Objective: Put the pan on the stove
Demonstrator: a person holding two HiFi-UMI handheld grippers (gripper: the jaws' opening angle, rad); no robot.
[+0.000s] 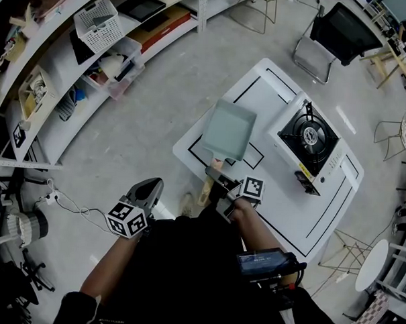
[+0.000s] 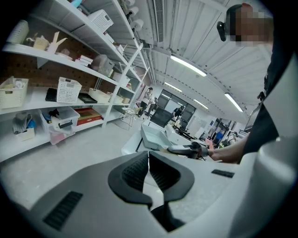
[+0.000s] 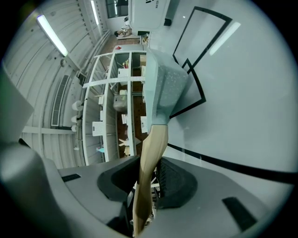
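- On white table (image 1: 260,86), left part: sq. pale-green pan (image 1: 229,130), over a black-outlined rectangle (image 1: 255,155).
- Stove (image 1: 308,139): same table, right of pan, apart from it; burner bare.
- Wooden handle (image 3: 151,153) of pan points back toward the person.
- R gripper (image 3: 148,179): jaws clamped on wooden handle, one pad each side; pan body extends fwd beyond the tips.
- Pan resting on table or lifted: cannot tell.
- L gripper (image 2: 149,173): off table, over floor (image 1: 158,116) at person's left; jaws together, nothing between them.
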